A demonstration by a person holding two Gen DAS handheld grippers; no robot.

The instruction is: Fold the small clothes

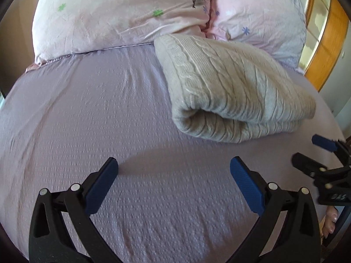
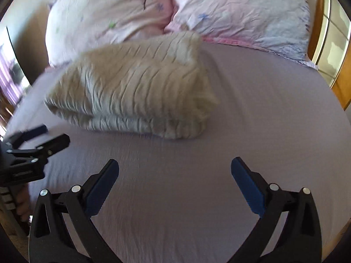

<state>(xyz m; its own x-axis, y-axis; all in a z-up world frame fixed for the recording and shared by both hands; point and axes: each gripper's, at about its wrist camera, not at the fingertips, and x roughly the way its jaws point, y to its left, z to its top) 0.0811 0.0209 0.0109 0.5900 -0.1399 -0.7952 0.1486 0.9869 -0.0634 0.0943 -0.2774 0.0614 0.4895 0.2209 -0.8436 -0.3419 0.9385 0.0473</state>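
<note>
A cream cable-knit sweater [image 1: 230,87] lies folded in a thick bundle on the lilac bed sheet [image 1: 109,120]; it also shows in the right wrist view [image 2: 136,92]. My left gripper [image 1: 174,164] is open and empty, held above the sheet in front of and left of the bundle. My right gripper [image 2: 174,164] is open and empty, in front of and right of the bundle. In the left wrist view the right gripper [image 1: 307,151] shows at the right edge. In the right wrist view the left gripper [image 2: 52,134] shows at the left edge.
Two pink floral pillows [image 1: 122,15] [image 2: 241,13] lie behind the sweater at the head of the bed. A wooden frame [image 1: 329,43] stands at the far right. The lilac sheet [image 2: 252,109] spreads around the bundle.
</note>
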